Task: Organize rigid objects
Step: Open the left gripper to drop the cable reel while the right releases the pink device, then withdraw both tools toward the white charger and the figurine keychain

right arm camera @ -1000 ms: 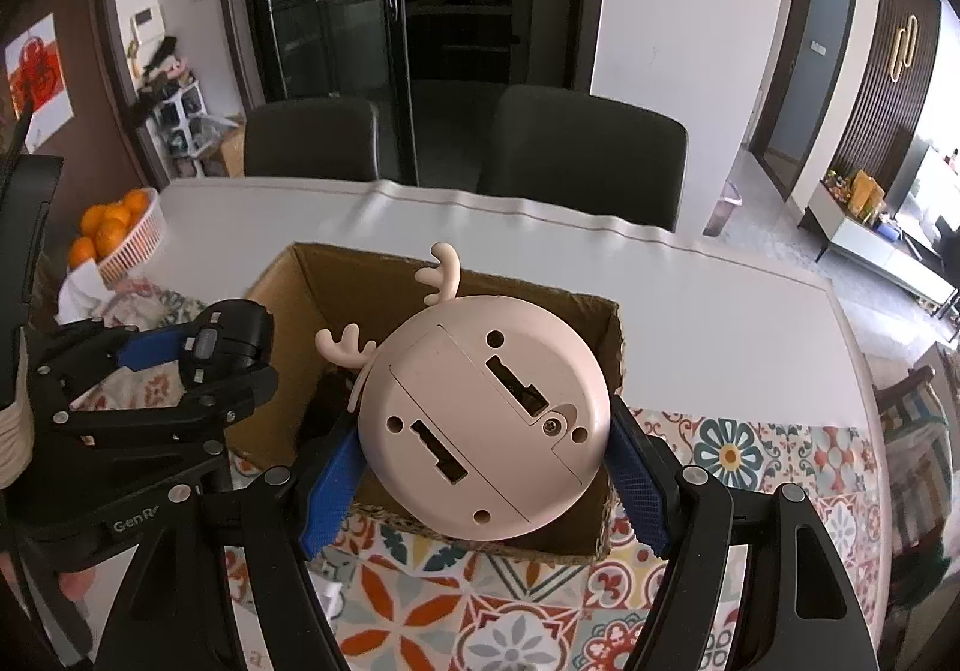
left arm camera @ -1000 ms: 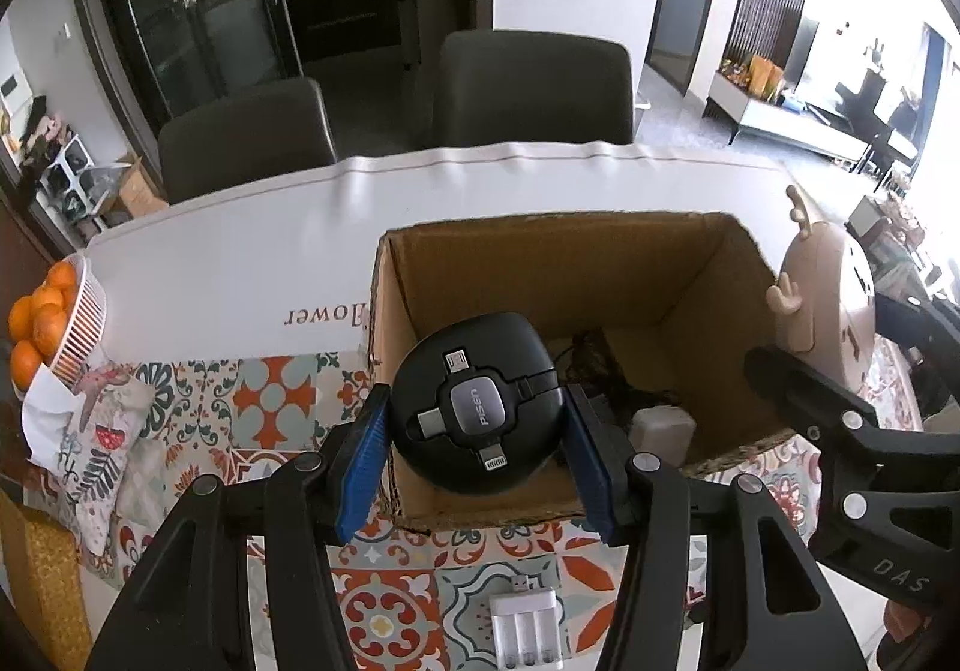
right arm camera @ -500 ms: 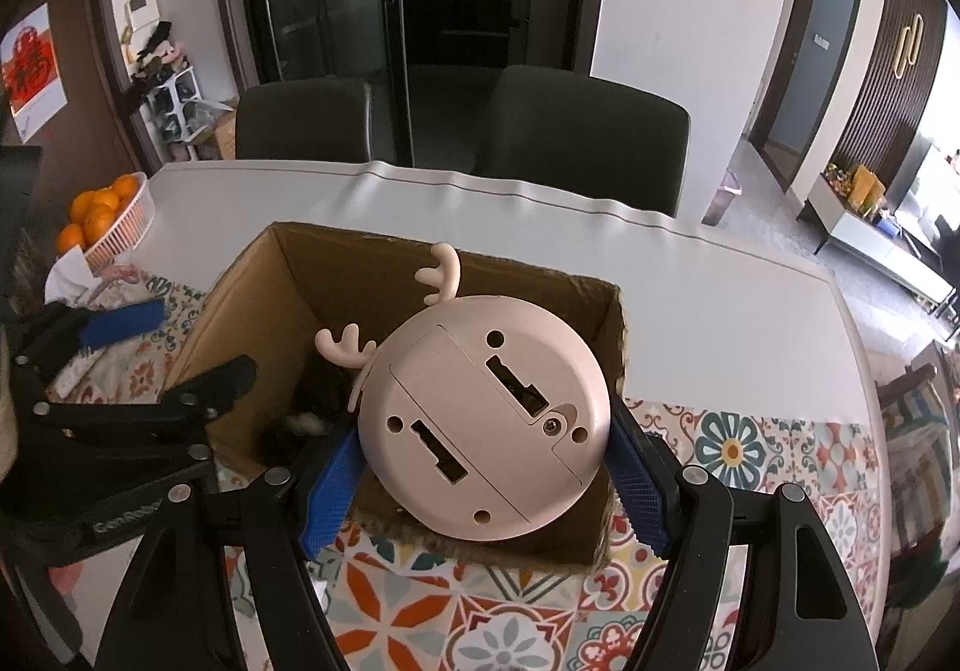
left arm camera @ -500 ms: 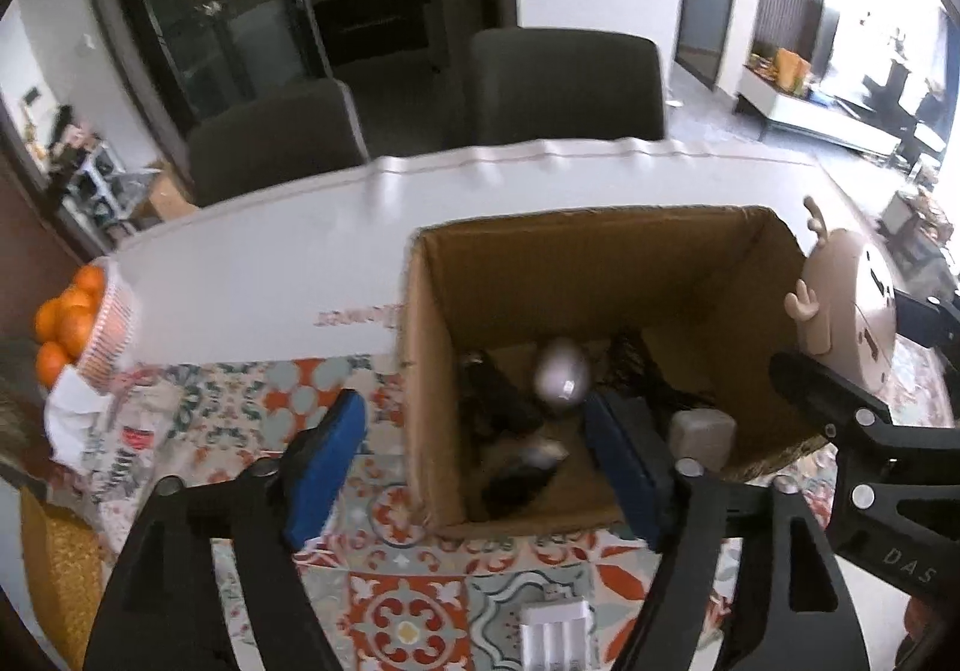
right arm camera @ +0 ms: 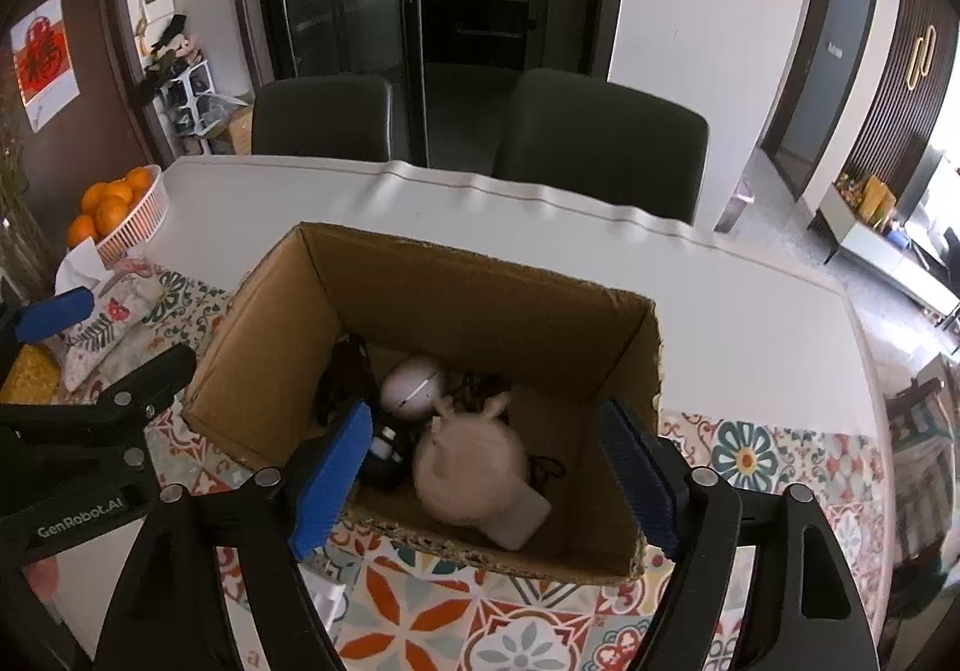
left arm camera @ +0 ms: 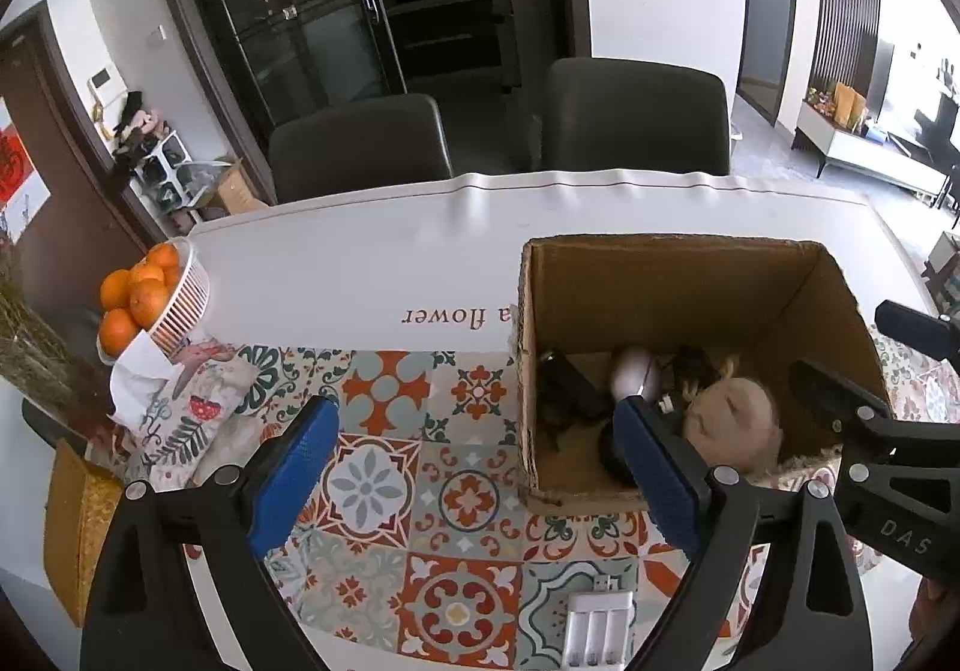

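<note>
An open cardboard box (left arm camera: 678,251) (right arm camera: 480,263) stands on the patterned mat. In it lie a pink round antlered gadget (left arm camera: 738,419) (right arm camera: 474,467), a white ball-shaped device (right arm camera: 414,386), a black round cable reel (left arm camera: 609,452) and dark cables. My left gripper (left arm camera: 474,467) hovers at the box's left front corner. Its jaws are opening and hold nothing. My right gripper (right arm camera: 486,479) hangs over the box's near side, jaws opening, with the pink gadget lying loose below them. A white battery charger (left arm camera: 600,629) lies on the mat in front of the box.
A white basket of oranges (left arm camera: 150,299) (right arm camera: 120,209) and a floral cloth pack (left arm camera: 174,401) sit at the table's left edge. Two dark chairs (left arm camera: 636,113) stand behind the white table (left arm camera: 360,263). The right gripper's arm (left arm camera: 858,431) shows beside the box.
The left gripper let go of the black cable reel, which dropped into the box, and shifted left. The right gripper released the pink gadget, now lying inside the box.
</note>
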Demonstrator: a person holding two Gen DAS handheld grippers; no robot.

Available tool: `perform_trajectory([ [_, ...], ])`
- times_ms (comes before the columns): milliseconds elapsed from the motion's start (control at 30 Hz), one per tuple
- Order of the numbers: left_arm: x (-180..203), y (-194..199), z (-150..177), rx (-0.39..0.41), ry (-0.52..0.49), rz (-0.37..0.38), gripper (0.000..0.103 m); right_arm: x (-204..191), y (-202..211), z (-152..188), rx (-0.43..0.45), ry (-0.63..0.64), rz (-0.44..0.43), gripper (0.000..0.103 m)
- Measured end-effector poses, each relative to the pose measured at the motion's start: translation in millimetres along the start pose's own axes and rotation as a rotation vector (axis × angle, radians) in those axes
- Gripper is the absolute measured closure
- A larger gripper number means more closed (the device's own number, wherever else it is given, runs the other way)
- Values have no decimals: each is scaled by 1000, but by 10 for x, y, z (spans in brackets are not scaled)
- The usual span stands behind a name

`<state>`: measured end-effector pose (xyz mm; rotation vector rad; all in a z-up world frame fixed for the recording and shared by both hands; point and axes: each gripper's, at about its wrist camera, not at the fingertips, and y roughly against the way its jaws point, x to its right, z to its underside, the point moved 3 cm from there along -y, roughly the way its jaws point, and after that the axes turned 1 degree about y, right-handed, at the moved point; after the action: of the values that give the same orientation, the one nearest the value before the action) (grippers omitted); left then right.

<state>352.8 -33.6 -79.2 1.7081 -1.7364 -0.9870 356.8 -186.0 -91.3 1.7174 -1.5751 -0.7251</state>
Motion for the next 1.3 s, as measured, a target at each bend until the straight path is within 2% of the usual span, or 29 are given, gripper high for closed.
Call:
perform_trajectory([
  [167,25,140,79,15,13,-3,6,57,183,62,34,-10,34,22],
  [533,290,449,384,31,-1,22,1,235,580,448,84,-24,69,22],
  [800,480,474,656,-3,-28,38,1,318,622,831,55,-26,77,22],
  [1300,775,247,1160,-115,-97,62,1,437,419,1484,-66,-97,51,23],
])
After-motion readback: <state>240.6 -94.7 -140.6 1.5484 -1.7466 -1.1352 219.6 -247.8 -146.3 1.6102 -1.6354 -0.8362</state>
